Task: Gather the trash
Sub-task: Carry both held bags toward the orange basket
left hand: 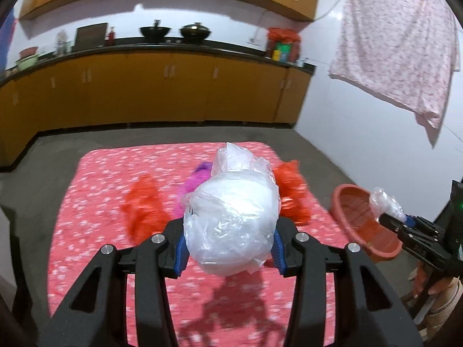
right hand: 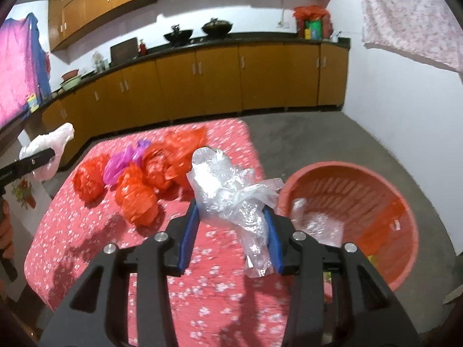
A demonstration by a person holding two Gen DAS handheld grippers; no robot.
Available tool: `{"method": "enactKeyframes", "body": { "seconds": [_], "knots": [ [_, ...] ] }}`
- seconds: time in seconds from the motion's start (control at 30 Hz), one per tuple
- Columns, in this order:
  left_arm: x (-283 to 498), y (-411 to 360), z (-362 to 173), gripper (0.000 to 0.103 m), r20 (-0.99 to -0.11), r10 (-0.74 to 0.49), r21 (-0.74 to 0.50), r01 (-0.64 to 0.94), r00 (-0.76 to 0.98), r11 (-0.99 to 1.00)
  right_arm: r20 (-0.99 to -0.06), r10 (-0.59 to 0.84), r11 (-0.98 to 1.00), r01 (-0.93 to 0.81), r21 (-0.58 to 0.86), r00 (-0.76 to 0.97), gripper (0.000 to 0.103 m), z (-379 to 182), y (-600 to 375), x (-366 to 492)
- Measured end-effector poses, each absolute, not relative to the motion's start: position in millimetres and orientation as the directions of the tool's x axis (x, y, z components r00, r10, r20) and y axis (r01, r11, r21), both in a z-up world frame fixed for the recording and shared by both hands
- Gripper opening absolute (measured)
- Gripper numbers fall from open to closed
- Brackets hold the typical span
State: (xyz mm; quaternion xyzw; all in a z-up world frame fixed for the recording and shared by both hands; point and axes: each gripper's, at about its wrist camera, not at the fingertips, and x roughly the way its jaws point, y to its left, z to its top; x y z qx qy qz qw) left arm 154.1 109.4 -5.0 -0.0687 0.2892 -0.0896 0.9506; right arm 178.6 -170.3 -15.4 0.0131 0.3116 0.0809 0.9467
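Left claw (left hand: 230, 243) grips white bag (left hand: 231, 225); red bags (right hand: 139, 199) clutter table (right hand: 86, 231).

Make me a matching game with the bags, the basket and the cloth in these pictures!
Things:
1. white bag
2. clear bag
3. basket
4. purple bag

Places:
A. beside the table, some plastic inside
B. between the left gripper's jaws
C. on the table among the red bags
D. between the right gripper's jaws

Pairs: 1-B, 2-D, 3-A, 4-C
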Motion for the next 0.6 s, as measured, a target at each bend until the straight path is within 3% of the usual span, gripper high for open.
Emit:
{"method": "enactKeyframes", "body": {
  "seconds": [0.6],
  "knots": [
    [174.6,-9.4,-4.2,0.046,-0.504,-0.383,-0.201,0.326,0.774,0.924,-0.531,-0.056,0.991,0.112,0.073,0.846,0.042,-4.8,-266.3,153.7]
  ]
}}
